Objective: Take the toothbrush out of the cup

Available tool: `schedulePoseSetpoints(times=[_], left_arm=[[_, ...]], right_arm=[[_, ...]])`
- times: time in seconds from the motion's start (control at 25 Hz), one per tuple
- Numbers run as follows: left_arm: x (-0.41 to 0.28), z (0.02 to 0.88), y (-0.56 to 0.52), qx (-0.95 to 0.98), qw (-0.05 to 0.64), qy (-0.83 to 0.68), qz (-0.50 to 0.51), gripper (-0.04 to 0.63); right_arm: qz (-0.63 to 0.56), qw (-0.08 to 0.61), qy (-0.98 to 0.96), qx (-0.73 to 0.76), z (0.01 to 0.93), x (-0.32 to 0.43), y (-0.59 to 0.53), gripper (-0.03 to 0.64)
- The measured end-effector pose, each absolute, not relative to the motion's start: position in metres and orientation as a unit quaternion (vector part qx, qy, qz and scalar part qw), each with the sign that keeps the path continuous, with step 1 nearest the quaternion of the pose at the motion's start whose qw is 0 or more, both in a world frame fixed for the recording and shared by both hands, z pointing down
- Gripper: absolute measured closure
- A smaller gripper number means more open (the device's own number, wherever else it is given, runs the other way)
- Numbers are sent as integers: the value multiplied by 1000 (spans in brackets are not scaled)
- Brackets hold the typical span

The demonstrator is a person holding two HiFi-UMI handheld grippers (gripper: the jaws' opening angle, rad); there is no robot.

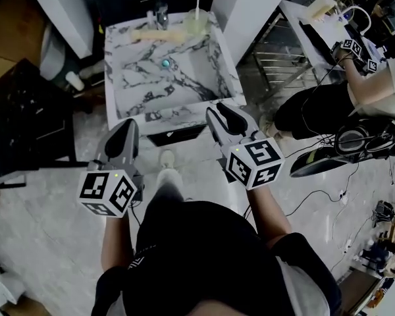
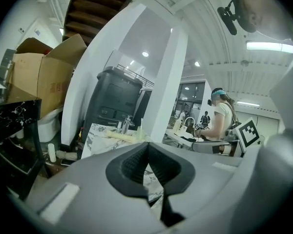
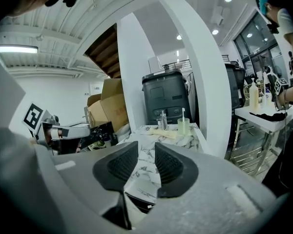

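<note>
Currently well apart: toothbrush (image 1: pixel 198 2) upright in cup (image 1: pixel 195 24) at far rim of sink (image 1: pixel 113 78), ahead of right gripper (image 1: pixel 222 110), nearer one, jaws spread, empty; left gripper (image 1: pixel 128 125) pressed together

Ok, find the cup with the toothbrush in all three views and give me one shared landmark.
Head view: cup at top centre, on the far right corner of the marble sink, with the toothbrush upright in it.
Left gripper view: cup just left of centre, small and distant.
Right gripper view: cup right of centre.
Shared landmark: the faucet, just left of the cup in every view.
</note>
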State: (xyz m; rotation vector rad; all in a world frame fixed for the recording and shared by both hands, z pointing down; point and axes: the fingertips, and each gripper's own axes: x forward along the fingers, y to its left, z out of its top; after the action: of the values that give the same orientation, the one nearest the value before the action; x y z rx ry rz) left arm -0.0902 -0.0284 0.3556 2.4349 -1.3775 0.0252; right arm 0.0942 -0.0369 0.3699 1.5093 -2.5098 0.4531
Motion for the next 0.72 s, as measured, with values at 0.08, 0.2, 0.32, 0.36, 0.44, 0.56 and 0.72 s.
schedulePoseSetpoints(times=[0.08,0.2,0.32,0.36,0.44,0.56,0.72], left_arm=[[-91,355,-45,859,171,-482,11,581],[-94,358,-67,861,173,-478,18,580],[-98,359,-86,861,178,-476,21,580],[-99,360,-93,861,179,-475,22,580],[-101,360,-106,862,181,-473,24,580],[-107,358,-128,862,182,-473,26,580],[-118,360,-156,861,183,-473,31,580]], right_arm=[[151,90,-841,512,368,94,-55,503],[151,88,-836,521,367,94,-81,501],[148,86,-831,530,363,94,-106,500],[147,85,-829,533,361,95,-114,500],[145,83,-825,540,358,96,-131,500],[144,83,-820,547,354,95,-159,500],[145,79,-812,560,352,96,-199,500]])
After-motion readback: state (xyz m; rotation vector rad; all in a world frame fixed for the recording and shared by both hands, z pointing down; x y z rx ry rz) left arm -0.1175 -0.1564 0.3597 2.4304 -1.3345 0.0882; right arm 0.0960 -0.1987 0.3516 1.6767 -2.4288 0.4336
